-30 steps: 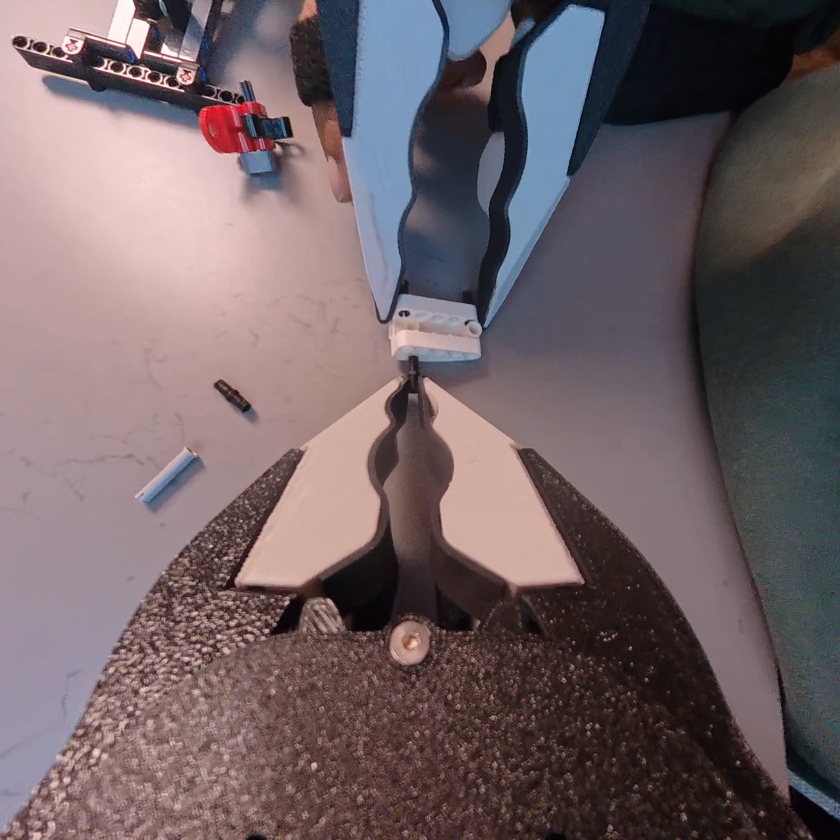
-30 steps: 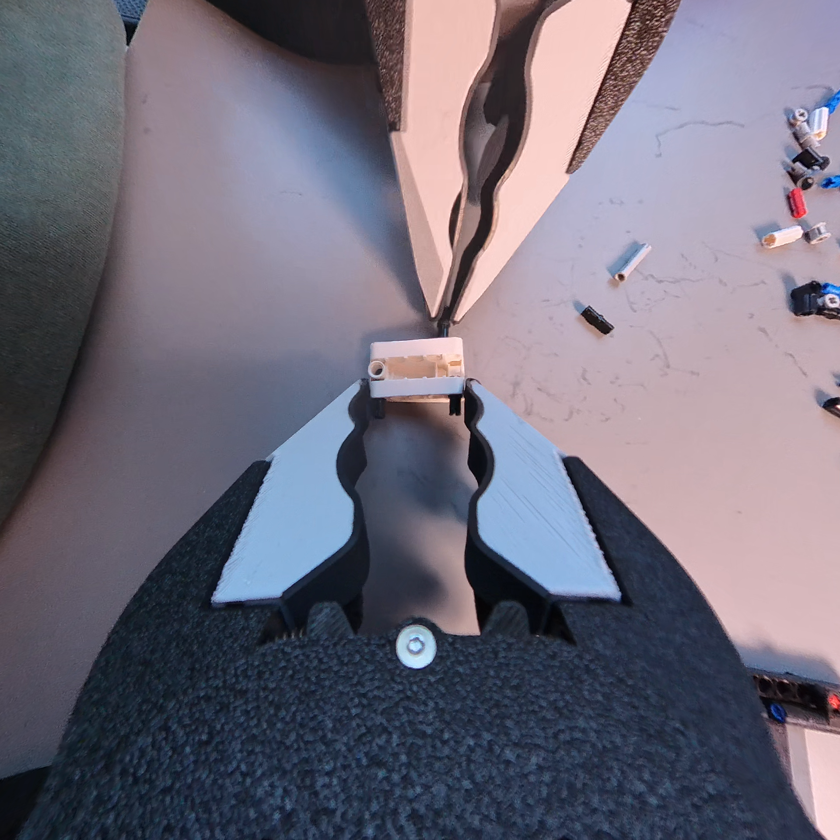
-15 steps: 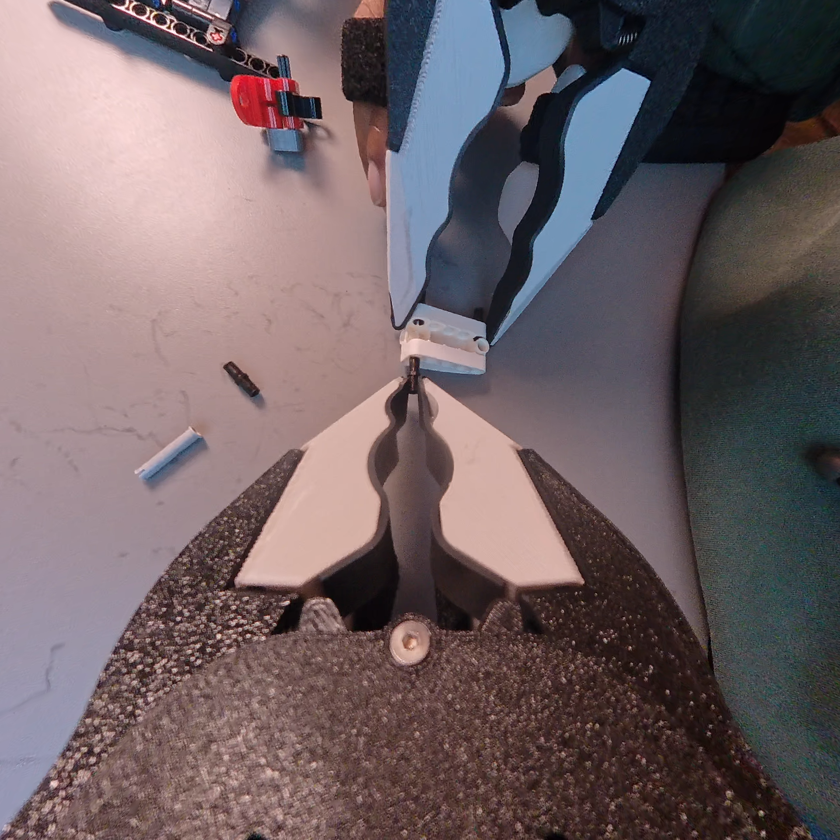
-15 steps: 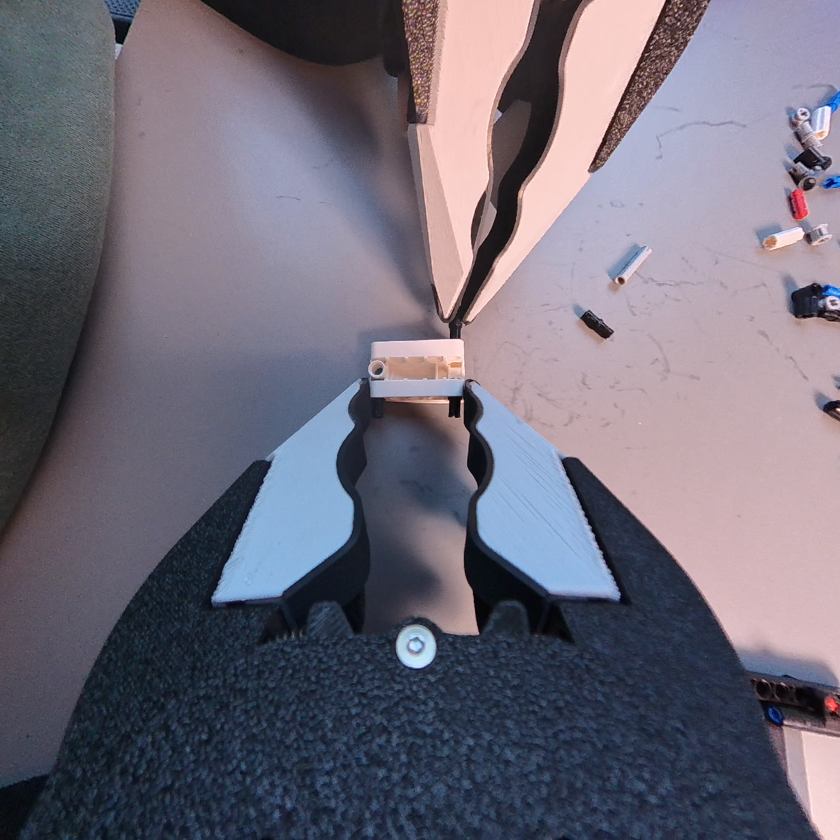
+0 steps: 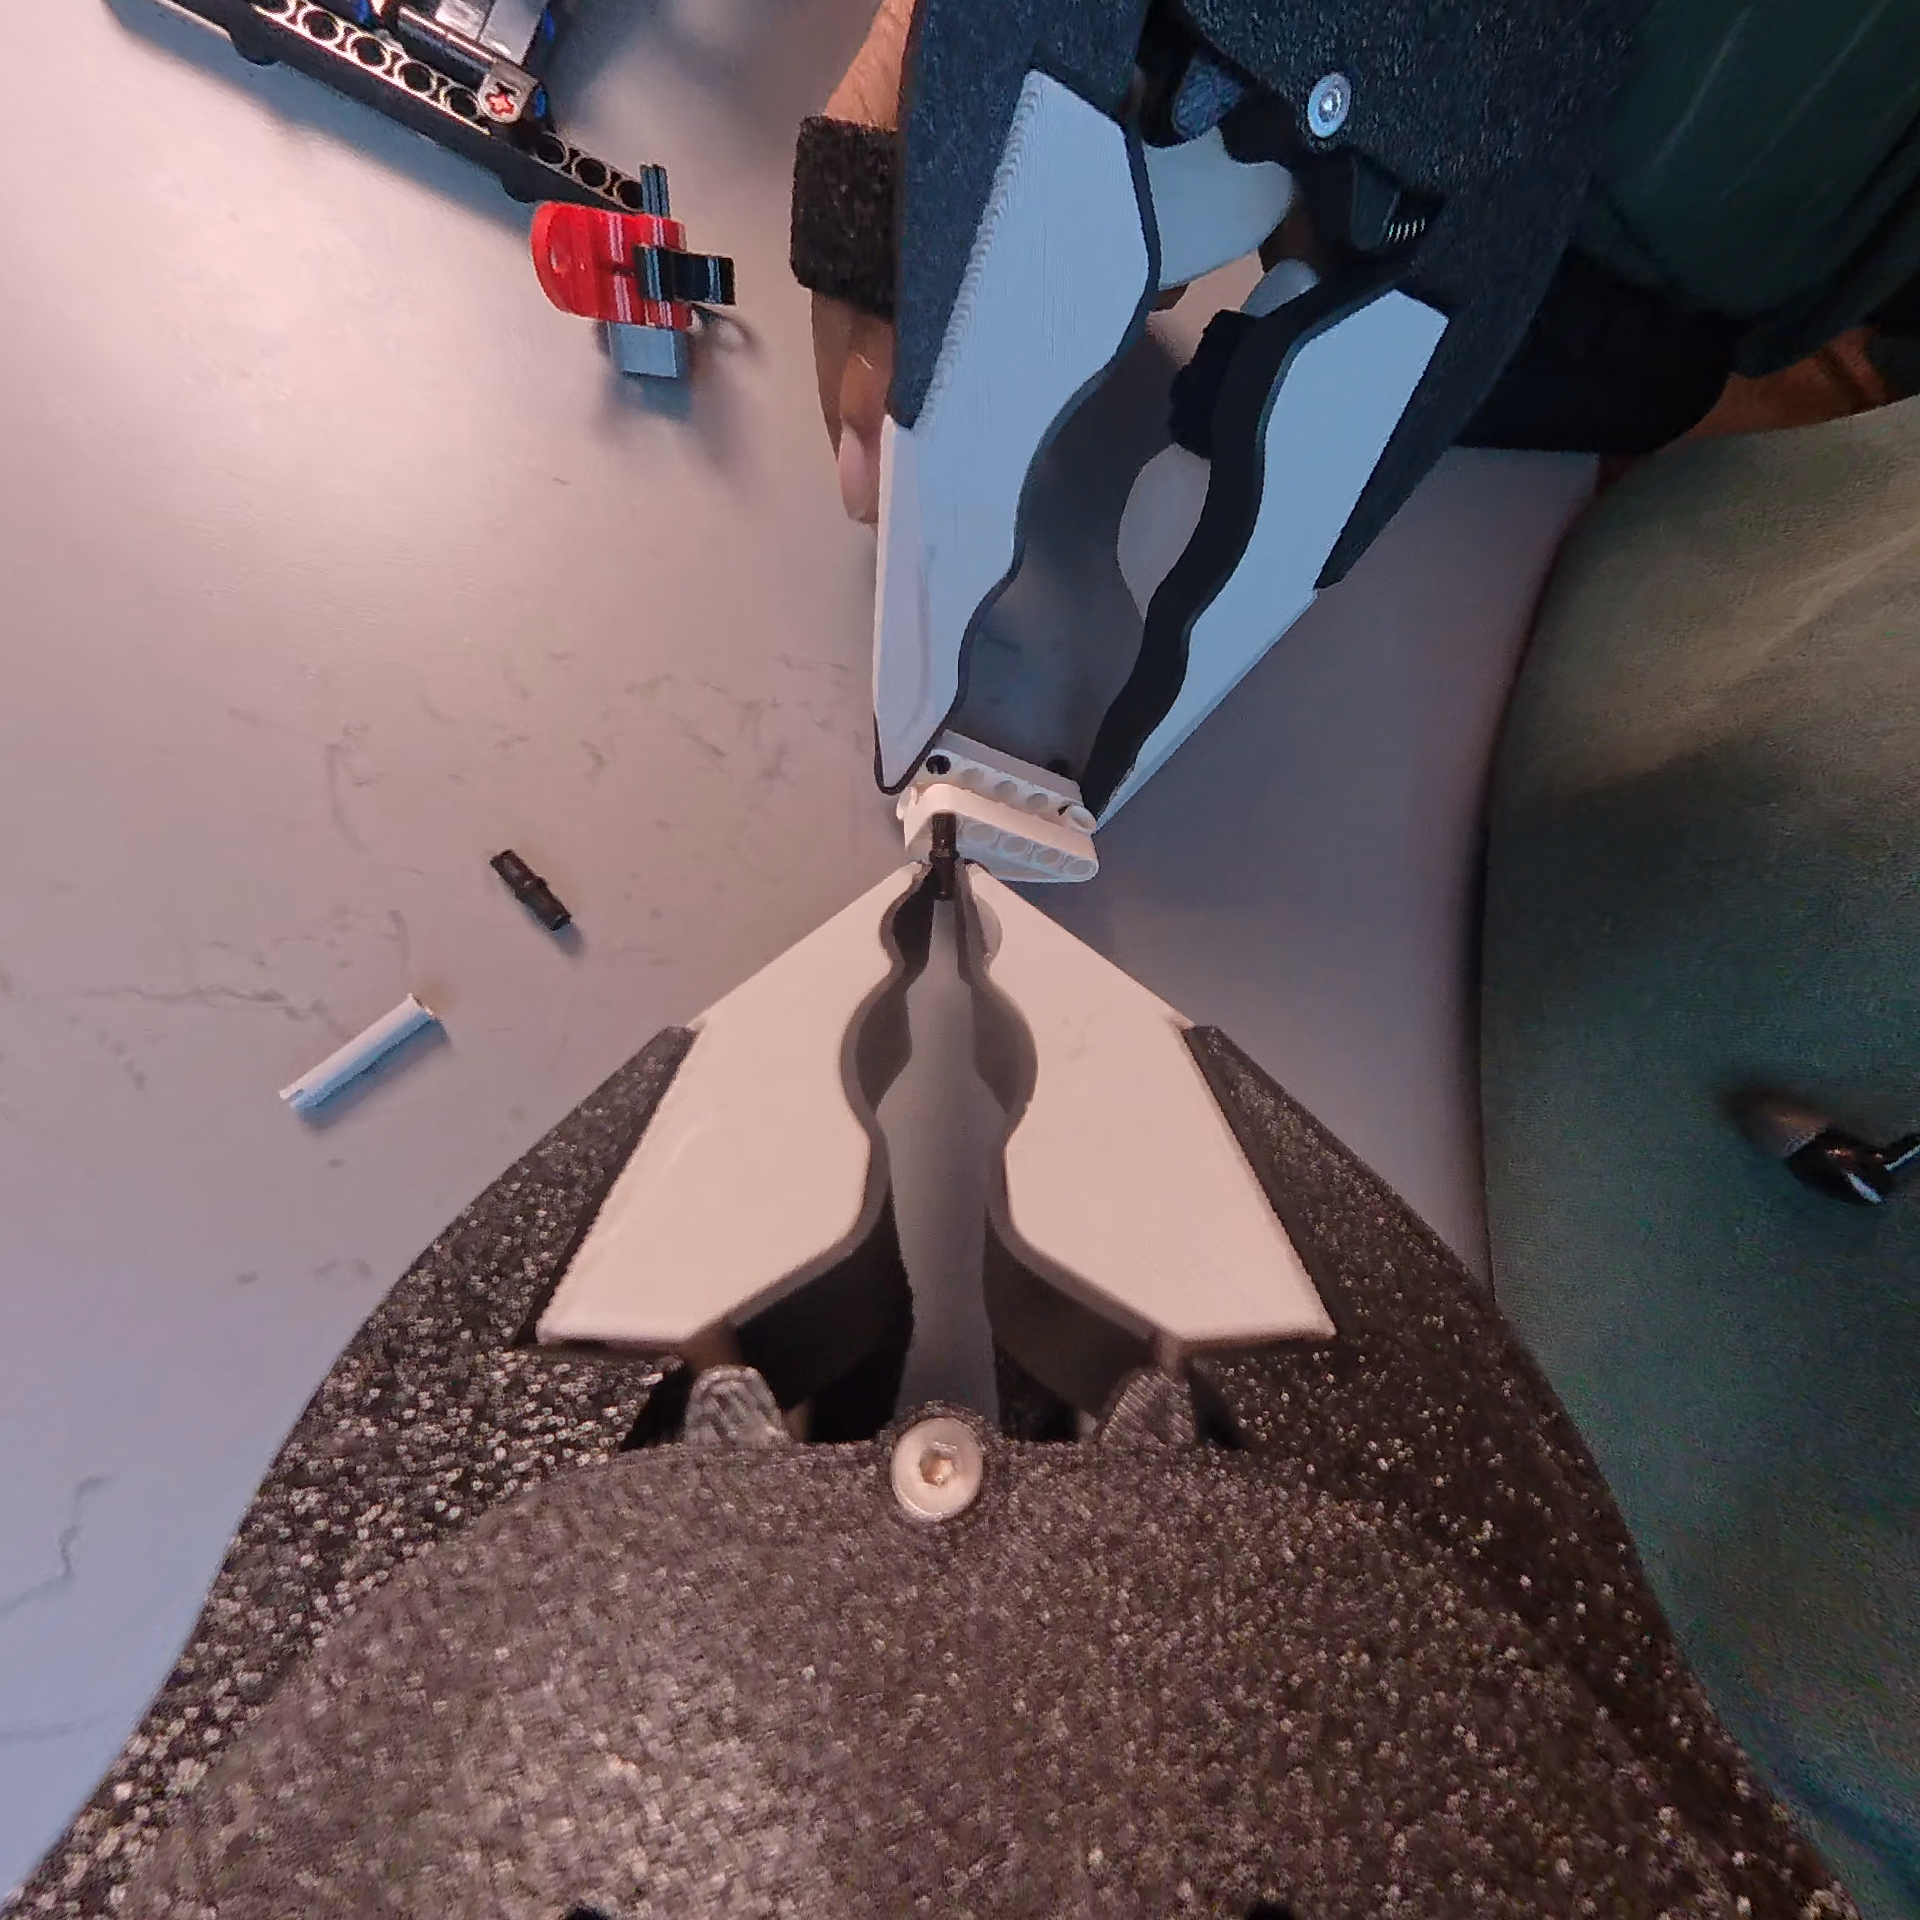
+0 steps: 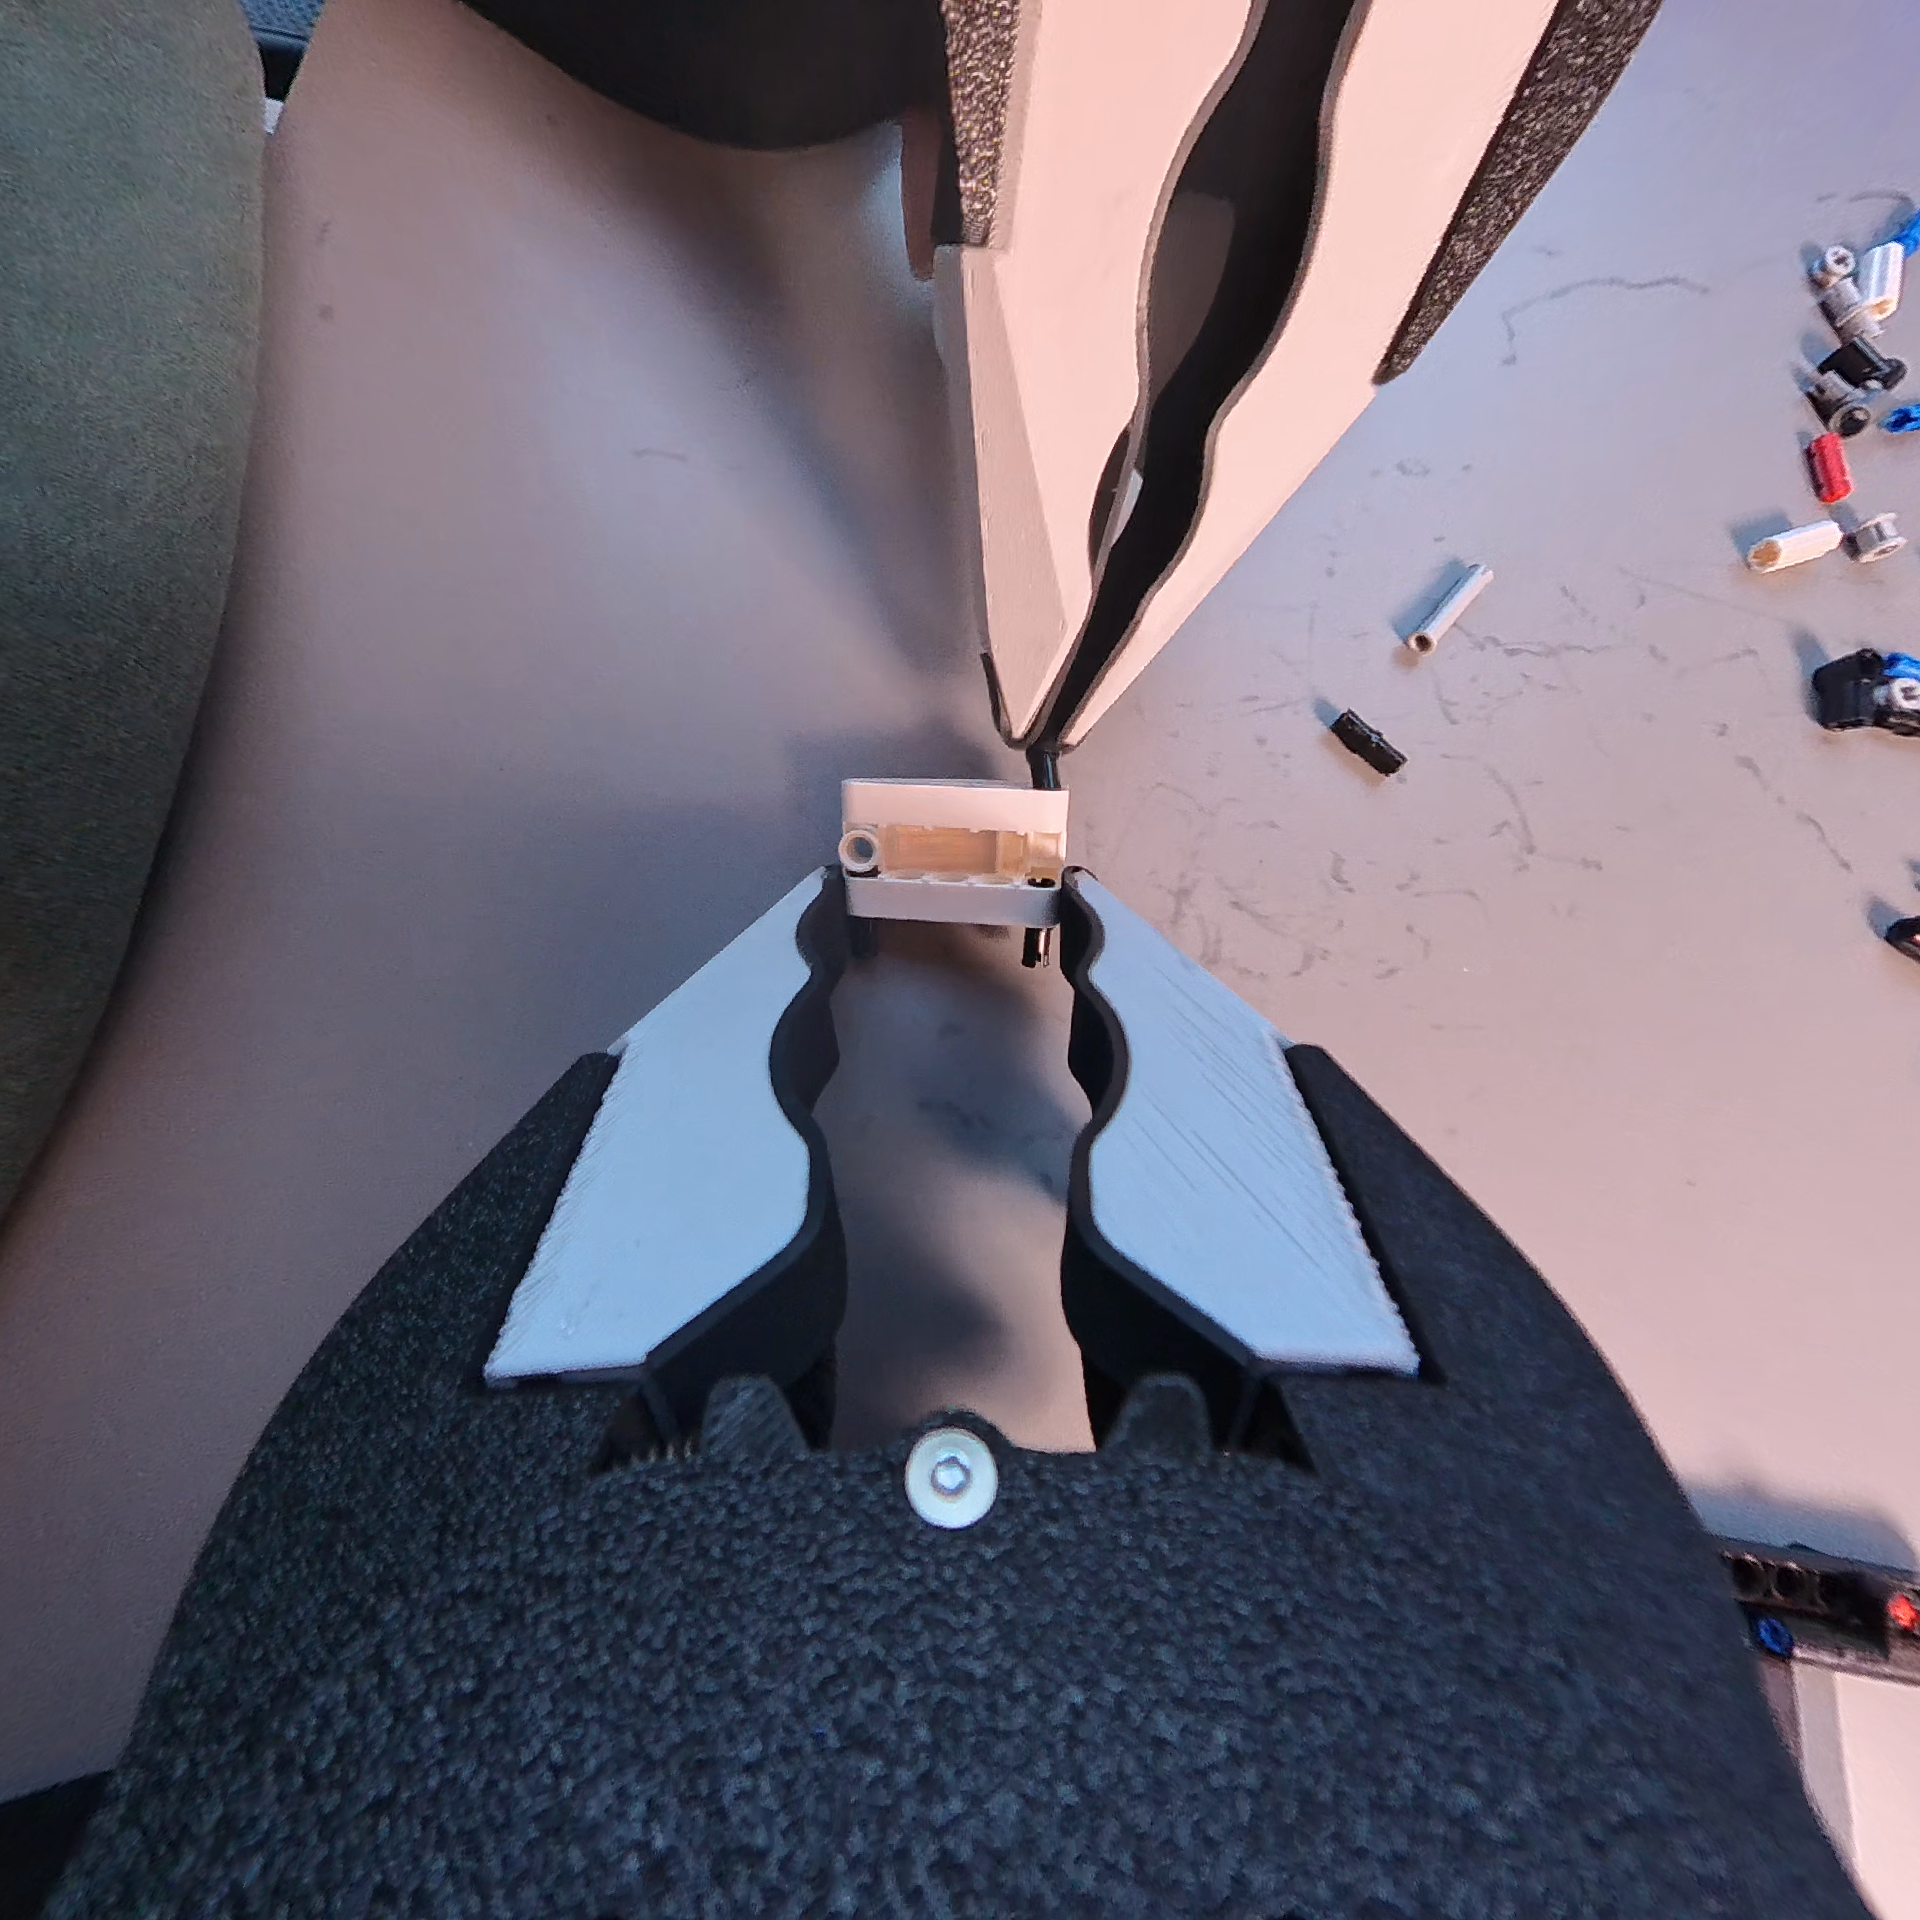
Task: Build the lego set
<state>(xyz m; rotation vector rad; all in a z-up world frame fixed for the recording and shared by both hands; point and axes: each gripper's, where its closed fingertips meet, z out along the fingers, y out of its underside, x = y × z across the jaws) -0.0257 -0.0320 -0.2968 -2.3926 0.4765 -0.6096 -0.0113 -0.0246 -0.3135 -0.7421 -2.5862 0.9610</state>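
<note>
My right gripper [image 6: 954, 894] is shut on a white lego frame piece [image 6: 954, 831] with holes along its side, held above the grey table. It also shows in the left wrist view [image 5: 1003, 831], between the right gripper's fingers [image 5: 987, 774]. My left gripper [image 5: 943, 883] is shut on a small black pin [image 5: 941, 844] whose tip touches the white piece at its left end. In the right wrist view the left gripper [image 6: 1042, 740] comes in from above, and the pin [image 6: 1042, 769] meets the piece's far right corner.
A loose black pin [image 5: 530, 889] and a white tube [image 5: 362, 1054] lie on the table to the left. A black beam assembly [image 5: 416, 78] with a red part [image 5: 597, 265] sits at the far left. Several small loose parts [image 6: 1849, 395] lie right. A green cushion [image 5: 1714, 935] borders the table. Both grippers' tips are close together, under 4 cm apart.
The right gripper has tilted and shifted the white piece slightly. The black pin in my left gripper has gone from just short of the piece to touching it.
</note>
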